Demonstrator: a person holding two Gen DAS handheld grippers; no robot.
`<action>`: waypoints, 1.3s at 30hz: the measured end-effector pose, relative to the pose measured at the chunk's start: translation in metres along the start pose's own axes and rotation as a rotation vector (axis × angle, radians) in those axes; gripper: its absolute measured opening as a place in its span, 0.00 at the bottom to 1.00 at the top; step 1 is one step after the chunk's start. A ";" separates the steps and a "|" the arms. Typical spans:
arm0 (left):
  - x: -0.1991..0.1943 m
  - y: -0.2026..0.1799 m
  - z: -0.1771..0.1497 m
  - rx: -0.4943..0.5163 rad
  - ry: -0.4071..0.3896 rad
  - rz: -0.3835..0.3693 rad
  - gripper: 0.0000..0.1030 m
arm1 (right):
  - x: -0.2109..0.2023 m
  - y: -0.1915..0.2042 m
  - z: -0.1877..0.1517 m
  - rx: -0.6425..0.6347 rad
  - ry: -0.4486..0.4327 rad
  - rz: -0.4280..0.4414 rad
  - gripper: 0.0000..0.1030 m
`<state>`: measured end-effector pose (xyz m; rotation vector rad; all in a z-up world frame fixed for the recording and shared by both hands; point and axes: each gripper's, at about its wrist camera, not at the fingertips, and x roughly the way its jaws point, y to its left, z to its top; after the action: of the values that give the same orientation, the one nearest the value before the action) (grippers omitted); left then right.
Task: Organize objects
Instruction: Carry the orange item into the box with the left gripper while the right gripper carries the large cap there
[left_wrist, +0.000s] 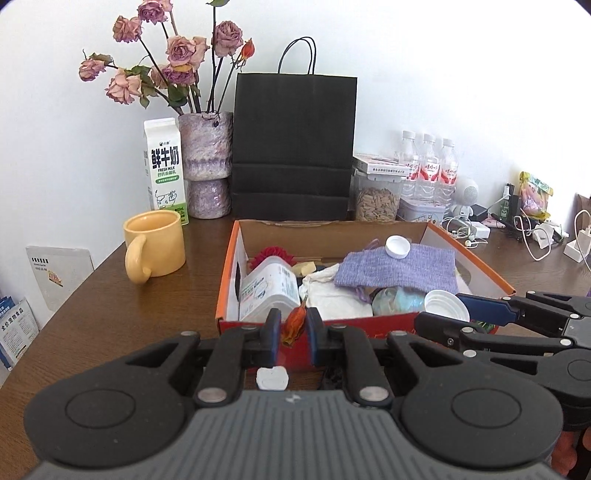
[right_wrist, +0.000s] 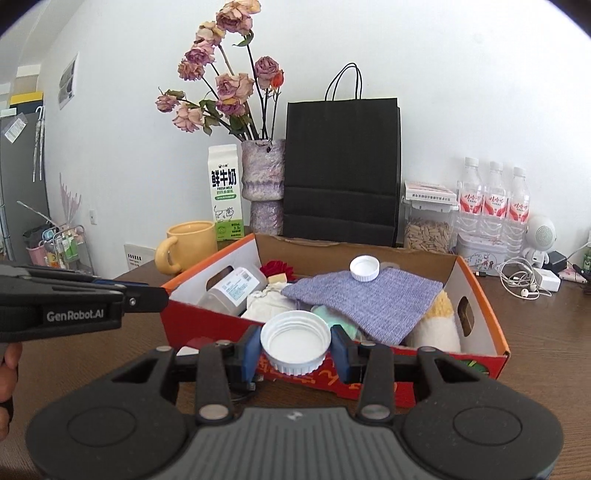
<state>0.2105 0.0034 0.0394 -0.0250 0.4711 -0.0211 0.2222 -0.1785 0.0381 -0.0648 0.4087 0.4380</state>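
From the left wrist view, the left gripper (left_wrist: 291, 328) is pinched tight on a small dried orange rosebud (left_wrist: 294, 325), held just in front of the orange cardboard box's (left_wrist: 369, 325) near wall. The step looks like sorting items out of the box; the bud probably belongs with the dried roses in the purple vase (left_wrist: 207, 162) behind the box's left corner, which calls for a careful lift past the yellow mug (left_wrist: 155, 243) left of the box.

From the right wrist view, the right gripper (right_wrist: 295, 347) clamps a large white lid (right_wrist: 295, 341) at moderate width, above the box's near wall. A smaller white cap (right_wrist: 364, 268) lies on the purple cloth (right_wrist: 369, 299) inside. The box sits on a brown wooden table (right_wrist: 546, 332) against a white wall; a black paper bag (right_wrist: 341, 166) stands behind it.
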 end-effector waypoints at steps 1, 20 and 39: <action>0.001 -0.002 0.003 0.001 -0.004 -0.003 0.15 | 0.000 -0.001 0.003 -0.002 -0.008 -0.002 0.38; 0.079 -0.022 0.053 0.009 -0.049 -0.023 0.15 | 0.059 -0.031 0.051 -0.054 -0.083 -0.024 0.38; 0.132 -0.012 0.059 -0.013 -0.028 0.011 1.00 | 0.110 -0.064 0.049 -0.001 0.004 -0.070 0.91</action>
<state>0.3547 -0.0111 0.0326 -0.0358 0.4432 -0.0069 0.3582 -0.1853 0.0374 -0.0805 0.4095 0.3694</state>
